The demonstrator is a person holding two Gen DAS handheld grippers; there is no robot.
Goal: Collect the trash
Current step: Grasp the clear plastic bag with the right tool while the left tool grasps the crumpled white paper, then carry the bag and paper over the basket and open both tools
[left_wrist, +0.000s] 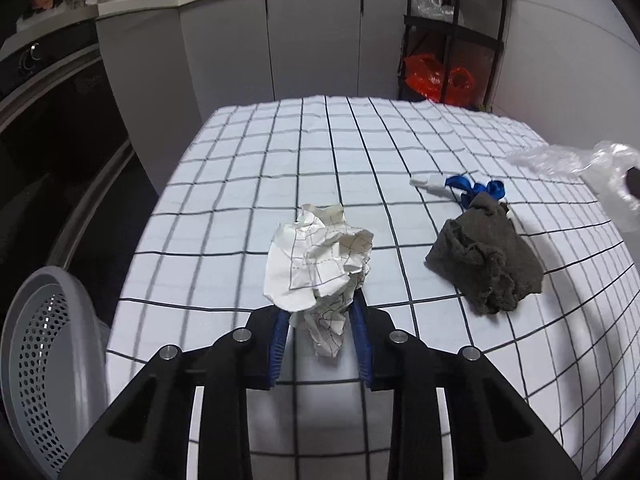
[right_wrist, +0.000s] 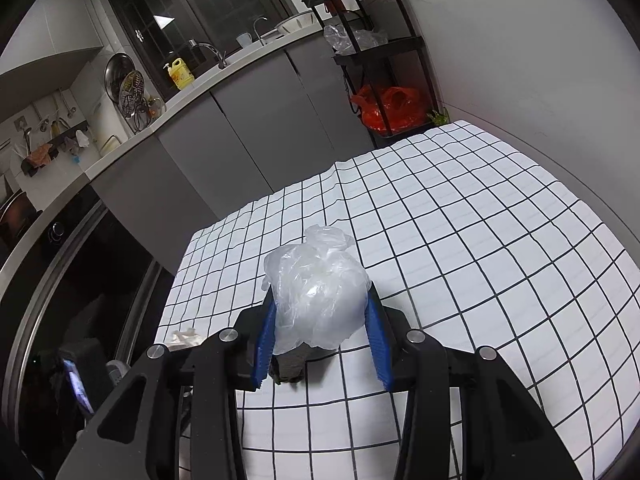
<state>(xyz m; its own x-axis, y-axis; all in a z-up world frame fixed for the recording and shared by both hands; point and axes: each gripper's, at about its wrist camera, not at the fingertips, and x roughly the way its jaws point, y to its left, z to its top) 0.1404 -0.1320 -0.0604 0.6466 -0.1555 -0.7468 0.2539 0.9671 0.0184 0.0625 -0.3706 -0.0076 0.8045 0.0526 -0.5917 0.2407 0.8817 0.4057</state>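
Observation:
My left gripper (left_wrist: 320, 300) is shut on a crumpled sheet of white paper (left_wrist: 318, 258) with drawn lines, held just above the checked tablecloth (left_wrist: 240, 184). To its right lie a dark grey rag (left_wrist: 486, 266) and a blue ribbon with a white strip (left_wrist: 468, 188). My right gripper (right_wrist: 322, 300) is shut on a crumpled clear plastic bag (right_wrist: 318, 298), held above the tablecloth (right_wrist: 480, 240). That bag also shows at the right edge of the left wrist view (left_wrist: 600, 172). The grey rag (right_wrist: 290, 366) peeks out beneath the bag.
A grey perforated bin (left_wrist: 48, 364) stands beside the table at the lower left. A dark oven front (left_wrist: 52, 140) and grey cabinets (left_wrist: 312, 40) lie beyond. A black shelf rack with a red bag (left_wrist: 438, 76) stands at the back right.

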